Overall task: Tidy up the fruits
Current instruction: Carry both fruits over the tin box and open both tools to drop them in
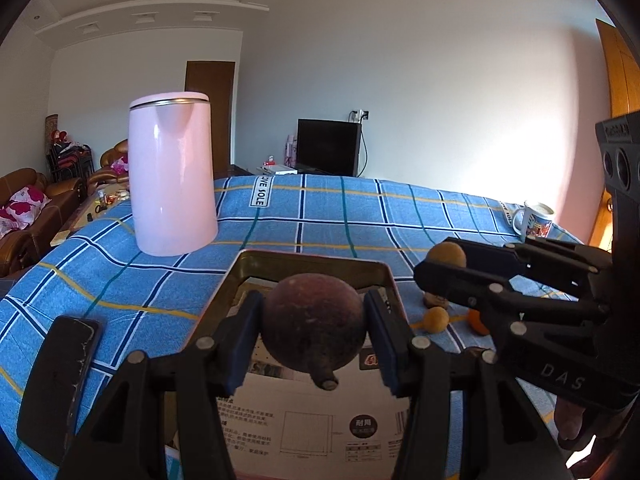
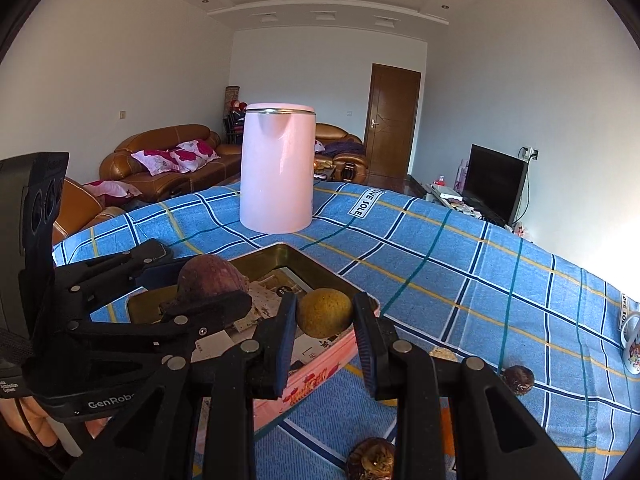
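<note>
My left gripper is shut on a dark purple-brown round fruit and holds it over the pink tin box. My right gripper is shut on a yellow-brown round fruit above the tin's right rim. The right gripper also shows at the right of the left wrist view, holding the same fruit. The left gripper with its purple fruit shows at the left of the right wrist view. Inside the tin lie printed papers.
A pink kettle stands behind the tin on the blue plaid cloth. A black phone lies at left. Loose fruits lie right of the tin. A mug stands far right.
</note>
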The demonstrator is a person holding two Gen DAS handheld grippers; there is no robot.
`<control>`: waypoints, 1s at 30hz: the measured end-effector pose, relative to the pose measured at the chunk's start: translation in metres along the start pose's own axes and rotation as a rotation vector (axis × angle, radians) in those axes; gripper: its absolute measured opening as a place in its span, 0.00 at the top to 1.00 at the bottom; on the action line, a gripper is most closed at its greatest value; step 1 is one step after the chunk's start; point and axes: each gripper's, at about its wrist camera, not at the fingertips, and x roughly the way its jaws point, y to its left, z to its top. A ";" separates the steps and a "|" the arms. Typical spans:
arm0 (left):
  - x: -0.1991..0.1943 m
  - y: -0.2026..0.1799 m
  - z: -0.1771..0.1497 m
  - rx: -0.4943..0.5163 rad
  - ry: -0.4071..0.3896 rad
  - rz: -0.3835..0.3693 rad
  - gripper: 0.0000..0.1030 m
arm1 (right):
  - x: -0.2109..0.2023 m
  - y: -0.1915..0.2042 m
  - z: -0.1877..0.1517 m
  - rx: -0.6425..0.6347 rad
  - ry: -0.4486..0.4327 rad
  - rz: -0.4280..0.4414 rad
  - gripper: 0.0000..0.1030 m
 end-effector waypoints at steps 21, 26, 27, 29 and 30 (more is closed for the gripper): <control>0.019 0.024 -0.007 -0.012 0.103 0.078 0.48 | 0.056 0.018 -0.012 -0.019 0.167 0.038 0.71; 0.007 0.018 0.000 0.005 0.058 0.099 0.36 | 0.055 0.017 -0.013 -0.023 0.172 0.032 0.62; 0.003 0.018 0.002 -0.005 0.043 0.098 0.31 | 0.053 0.016 -0.013 -0.026 0.166 0.030 0.56; -0.008 0.013 0.005 -0.006 0.003 0.096 0.19 | 0.044 0.014 -0.014 -0.017 0.147 0.020 0.32; -0.014 0.009 0.006 0.001 -0.013 0.085 0.18 | 0.035 0.011 -0.015 -0.011 0.132 0.013 0.32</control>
